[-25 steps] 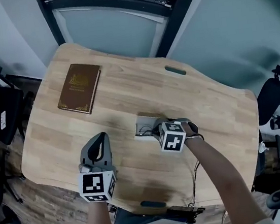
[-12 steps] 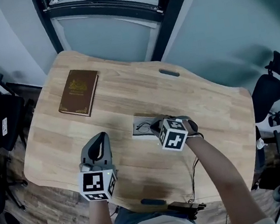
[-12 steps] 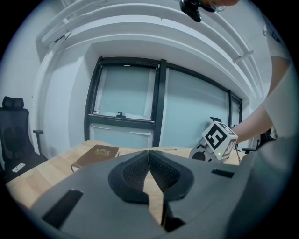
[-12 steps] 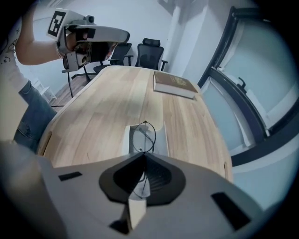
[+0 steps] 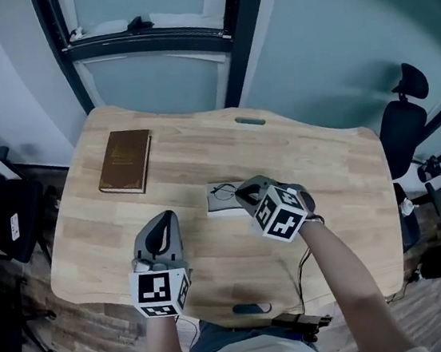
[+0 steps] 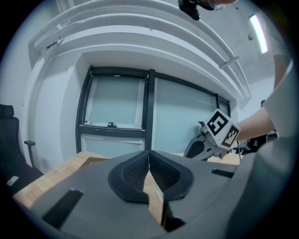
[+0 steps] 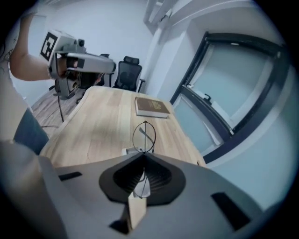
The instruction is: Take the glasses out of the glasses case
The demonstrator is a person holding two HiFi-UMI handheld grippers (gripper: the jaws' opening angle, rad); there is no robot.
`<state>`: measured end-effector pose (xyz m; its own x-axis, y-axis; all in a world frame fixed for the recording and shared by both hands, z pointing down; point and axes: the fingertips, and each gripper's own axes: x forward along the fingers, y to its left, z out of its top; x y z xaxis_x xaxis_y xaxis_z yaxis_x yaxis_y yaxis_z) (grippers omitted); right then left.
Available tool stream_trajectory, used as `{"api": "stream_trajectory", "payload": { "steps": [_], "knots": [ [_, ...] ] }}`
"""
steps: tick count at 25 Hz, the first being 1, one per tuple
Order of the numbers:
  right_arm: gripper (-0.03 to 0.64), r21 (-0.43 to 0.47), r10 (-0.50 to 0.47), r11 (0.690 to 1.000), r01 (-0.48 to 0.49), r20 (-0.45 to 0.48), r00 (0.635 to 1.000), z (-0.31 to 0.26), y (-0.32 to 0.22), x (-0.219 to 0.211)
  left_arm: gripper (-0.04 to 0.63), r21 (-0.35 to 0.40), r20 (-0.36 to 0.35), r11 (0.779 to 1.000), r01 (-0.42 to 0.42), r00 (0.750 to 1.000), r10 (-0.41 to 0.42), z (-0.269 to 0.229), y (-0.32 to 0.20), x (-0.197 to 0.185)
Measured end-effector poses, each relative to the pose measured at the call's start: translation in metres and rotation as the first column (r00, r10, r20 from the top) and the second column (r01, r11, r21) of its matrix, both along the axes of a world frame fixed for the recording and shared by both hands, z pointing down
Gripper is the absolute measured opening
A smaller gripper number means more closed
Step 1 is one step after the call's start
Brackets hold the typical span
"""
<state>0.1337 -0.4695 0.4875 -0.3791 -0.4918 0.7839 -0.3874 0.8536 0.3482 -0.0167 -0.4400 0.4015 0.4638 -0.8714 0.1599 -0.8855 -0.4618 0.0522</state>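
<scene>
My right gripper [image 7: 143, 155] is shut on thin wire-rimmed glasses [image 7: 144, 136], and one round lens ring sticks out past the jaw tips above the table. In the head view the right gripper [image 5: 243, 195] hangs over the right end of the small pale glasses case [image 5: 220, 198], which lies open in the middle of the wooden table [image 5: 324, 165]. My left gripper [image 5: 163, 227] hovers near the table's front left. It is shut with nothing between its pads [image 6: 159, 173].
A brown book [image 5: 125, 161] lies at the table's far left. A dark grommet slot [image 5: 250, 120] sits by the far edge. A cable [image 5: 301, 269] hangs off the front edge. Black office chairs [image 5: 402, 119] stand at both sides, and a window frame is behind the table.
The right gripper has risen from the case with the glasses and tipped more steeply downward. The left gripper has lifted a little. The head view has shifted.
</scene>
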Motion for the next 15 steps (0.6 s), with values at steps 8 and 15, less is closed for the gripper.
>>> {"api": "stream_trajectory", "payload": {
  "steps": [8, 15],
  "knots": [
    [0.017, 0.164, 0.273, 0.93, -0.328, 0.286, 0.918, -0.076, 0.05, 0.015, 0.015, 0.102, 0.008, 0.991, -0.086, 0.996, 0.086, -0.039, 0.02, 0.006],
    [0.017, 0.183, 0.392, 0.785, -0.591, 0.591, 0.705, -0.142, 0.092, 0.041, 0.015, 0.175, 0.006, 0.98, -0.092, 0.996, 0.093, -0.073, 0.031, 0.01]
  ]
}}
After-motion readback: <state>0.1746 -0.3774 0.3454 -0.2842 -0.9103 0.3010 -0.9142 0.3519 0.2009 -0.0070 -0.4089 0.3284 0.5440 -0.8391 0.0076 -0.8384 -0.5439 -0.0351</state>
